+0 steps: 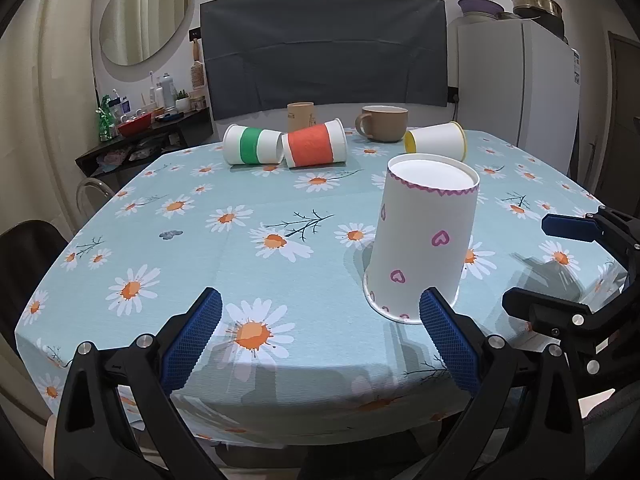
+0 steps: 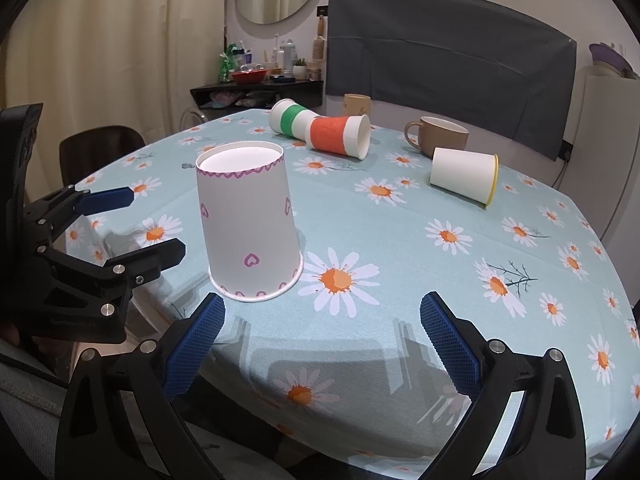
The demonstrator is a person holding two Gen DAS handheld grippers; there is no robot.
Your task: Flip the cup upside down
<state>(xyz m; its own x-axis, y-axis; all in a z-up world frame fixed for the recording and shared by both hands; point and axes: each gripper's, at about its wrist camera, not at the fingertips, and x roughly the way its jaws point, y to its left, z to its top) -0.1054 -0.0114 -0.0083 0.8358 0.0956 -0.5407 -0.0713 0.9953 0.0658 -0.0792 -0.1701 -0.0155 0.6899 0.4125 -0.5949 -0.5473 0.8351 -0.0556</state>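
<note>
Already inverted: the heart cup (image 1: 422, 236) stands mouth-down near the table's (image 1: 280, 360) front edge.

Both the left gripper (image 1: 320, 336) and right gripper (image 2: 322, 338) hang spread wide and empty, flanking it; a careless sweep could clip the light paper and topple it. Farther back lie the green-striped cup (image 1: 252, 145), orange cup (image 1: 314, 144) and yellow-rimmed cup (image 1: 436, 140), apparently empty; the brown mug's (image 1: 384, 122) contents are hidden.

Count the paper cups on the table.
4. Heart-patterned cup upside down near the front edge; green-banded cup, orange-banded cup and yellow-rimmed cup on their sides farther back. None seems hidden.
</note>
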